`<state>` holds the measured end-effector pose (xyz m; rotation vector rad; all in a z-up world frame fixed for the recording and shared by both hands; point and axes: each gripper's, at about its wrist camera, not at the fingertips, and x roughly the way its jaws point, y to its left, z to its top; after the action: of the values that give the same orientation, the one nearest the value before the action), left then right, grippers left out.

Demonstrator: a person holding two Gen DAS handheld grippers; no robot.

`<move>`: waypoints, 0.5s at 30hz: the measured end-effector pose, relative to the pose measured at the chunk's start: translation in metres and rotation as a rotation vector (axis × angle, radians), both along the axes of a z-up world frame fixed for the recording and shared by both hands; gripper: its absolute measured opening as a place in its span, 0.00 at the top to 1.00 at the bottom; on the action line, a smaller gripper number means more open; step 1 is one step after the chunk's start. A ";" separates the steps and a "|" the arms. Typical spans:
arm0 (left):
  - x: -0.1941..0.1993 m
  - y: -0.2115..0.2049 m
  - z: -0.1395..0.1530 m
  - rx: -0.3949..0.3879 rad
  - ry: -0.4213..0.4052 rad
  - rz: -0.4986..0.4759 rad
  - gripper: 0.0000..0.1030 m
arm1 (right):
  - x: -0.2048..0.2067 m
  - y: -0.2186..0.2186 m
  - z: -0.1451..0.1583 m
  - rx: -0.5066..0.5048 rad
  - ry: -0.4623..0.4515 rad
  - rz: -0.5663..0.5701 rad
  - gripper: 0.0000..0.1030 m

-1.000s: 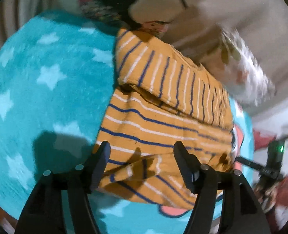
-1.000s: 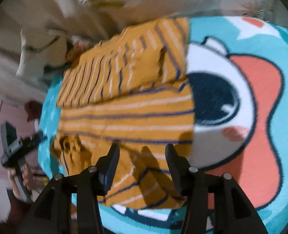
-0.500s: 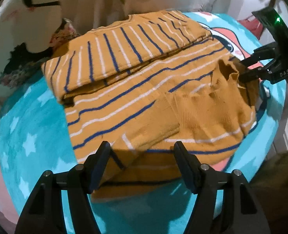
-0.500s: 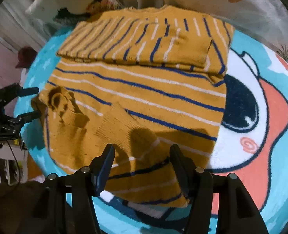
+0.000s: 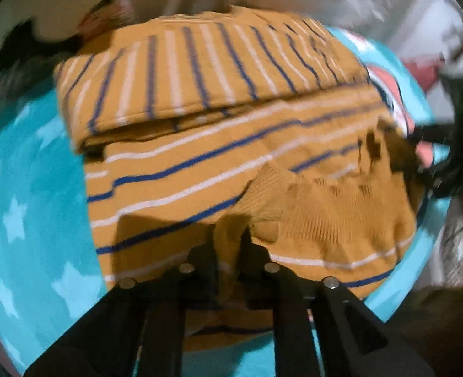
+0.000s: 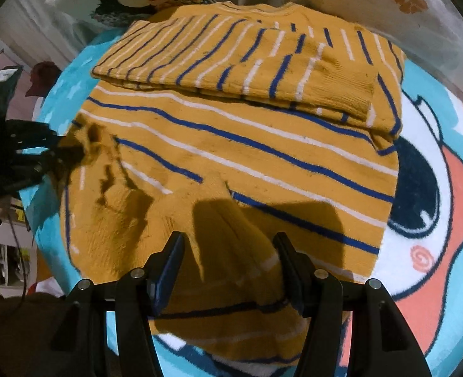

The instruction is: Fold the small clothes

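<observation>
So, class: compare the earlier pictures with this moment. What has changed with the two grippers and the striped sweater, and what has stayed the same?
The left gripper, open half a second ago, has closed on the sweater's near edge, pinching a fold of fabric. The right gripper remains open above the hem. The sweater's far part stays folded over, lying on the turquoise rug.

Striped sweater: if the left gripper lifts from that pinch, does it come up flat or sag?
Likely sags. The striped sweater is soft knit, already bunching where the left gripper pinches it. The folded-over sleeve lies loose on top, so it may slide or unfold. It probably grips rather than slips on the fuzzy teal rug. The right gripper is open, giving no support.
</observation>
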<state>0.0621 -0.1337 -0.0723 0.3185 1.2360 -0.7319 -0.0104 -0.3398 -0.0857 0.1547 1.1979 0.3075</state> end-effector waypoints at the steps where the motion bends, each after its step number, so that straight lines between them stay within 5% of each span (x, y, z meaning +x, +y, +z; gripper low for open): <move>1: 0.005 0.009 0.004 -0.037 0.024 0.046 0.90 | 0.002 0.000 0.000 0.016 0.001 -0.009 0.46; 2: 0.008 0.014 0.006 -0.062 0.037 0.073 0.90 | 0.002 -0.002 0.001 0.034 -0.001 -0.021 0.58; 3: 0.011 0.020 0.009 -0.086 0.050 0.103 0.91 | 0.002 -0.007 0.001 0.088 0.019 -0.025 0.89; 4: 0.013 0.026 0.012 -0.107 0.060 0.131 0.91 | 0.001 -0.012 0.002 0.144 0.036 -0.035 0.92; 15: 0.053 0.080 0.054 -0.426 0.164 0.360 0.91 | 0.003 -0.076 0.079 0.315 -0.131 -0.247 0.93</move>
<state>0.1155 -0.0532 -0.0181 -0.3137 1.2125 -0.6947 -0.0069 -0.4154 -0.0069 0.5440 0.9834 0.2827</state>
